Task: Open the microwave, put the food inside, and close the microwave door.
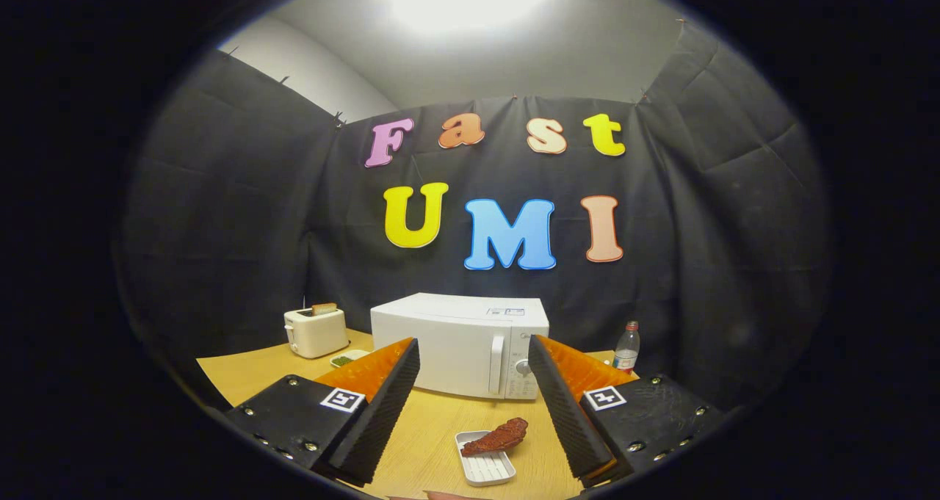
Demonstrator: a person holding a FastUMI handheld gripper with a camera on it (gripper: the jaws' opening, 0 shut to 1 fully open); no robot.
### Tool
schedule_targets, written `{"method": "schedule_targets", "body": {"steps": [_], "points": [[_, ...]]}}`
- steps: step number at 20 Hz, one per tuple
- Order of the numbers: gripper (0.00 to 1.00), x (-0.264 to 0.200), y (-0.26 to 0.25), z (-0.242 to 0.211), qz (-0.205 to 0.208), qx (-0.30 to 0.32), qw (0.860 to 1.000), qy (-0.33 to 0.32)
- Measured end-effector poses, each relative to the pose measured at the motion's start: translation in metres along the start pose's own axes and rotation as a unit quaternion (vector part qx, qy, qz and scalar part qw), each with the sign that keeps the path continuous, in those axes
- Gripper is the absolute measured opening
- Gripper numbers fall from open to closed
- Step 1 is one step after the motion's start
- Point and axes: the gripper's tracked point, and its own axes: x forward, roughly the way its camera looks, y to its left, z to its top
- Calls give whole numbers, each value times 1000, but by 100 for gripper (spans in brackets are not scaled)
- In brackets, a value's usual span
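The gripper stands open and empty; the microwave door looks stiff, best pulled by its upright handle.

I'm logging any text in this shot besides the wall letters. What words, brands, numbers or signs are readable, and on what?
None can be read.
microwave: sticker on top and panel marks by the dial, too small.
water bottle: label blurred.
gripper, open: a square coded marker on each finger mount, no words.
toaster: no text seen.

The gripper is held level, pointing forward. Its two fingers stand wide apart, with nothing held between them
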Motion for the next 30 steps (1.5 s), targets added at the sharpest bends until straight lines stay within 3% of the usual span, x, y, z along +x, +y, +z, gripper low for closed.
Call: {"method": "schedule_targets", "body": {"steps": [20, 30], "points": [[93, 102, -4, -62, -16, 10, 999, 32], [93, 171, -27, -100, -53, 11, 998, 44]]}}
